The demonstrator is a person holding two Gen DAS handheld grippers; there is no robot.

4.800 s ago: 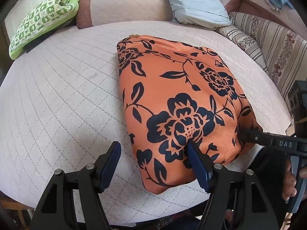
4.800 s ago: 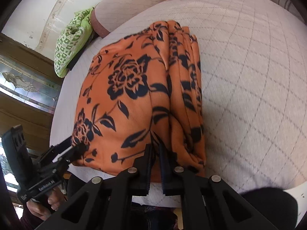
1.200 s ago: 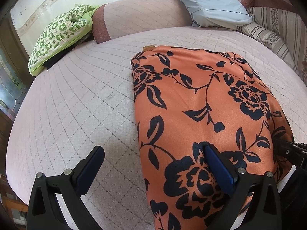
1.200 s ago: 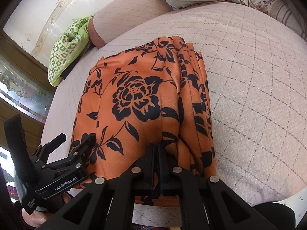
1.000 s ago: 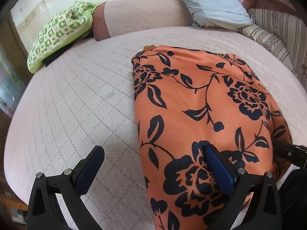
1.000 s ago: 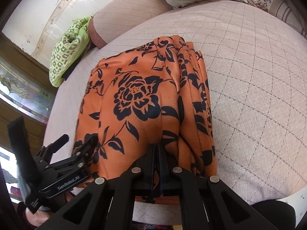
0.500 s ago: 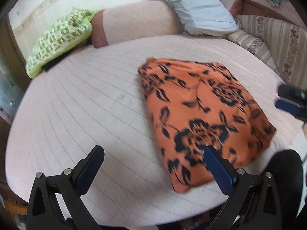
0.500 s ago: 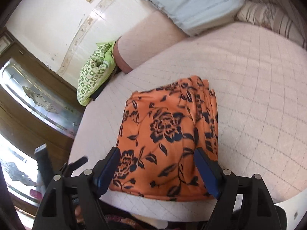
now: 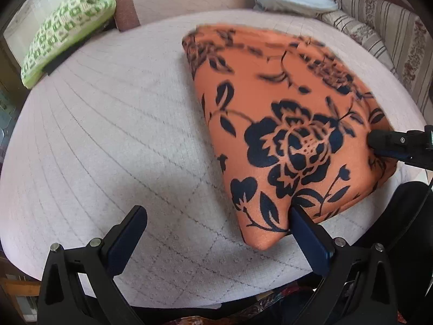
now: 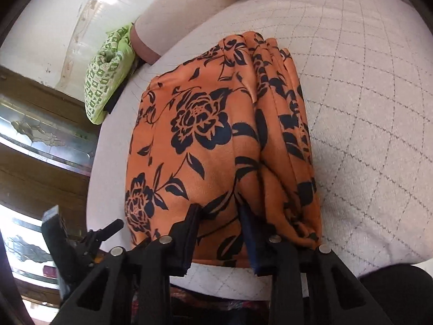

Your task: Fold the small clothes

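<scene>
On the quilted bed [image 9: 113,135] the folded orange cloth [image 9: 292,124] is laid near its front edge. The left gripper [image 9: 216,233] is held wide open and empty beside the cloth's near corner. The right gripper [image 10: 219,216] is partly open astride the cloth's near hem. The stacked layers should be pinched together evenly, so the fold is kept tidy.

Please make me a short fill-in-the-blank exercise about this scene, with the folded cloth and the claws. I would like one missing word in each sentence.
1. The folded cloth with dark flowers has a ground colour of ____.
2. The left claw grips nothing; its jaws stand wide ____.
3. The checked bundle at the far edge is white and ____.

Missing words: orange; open; green
</scene>
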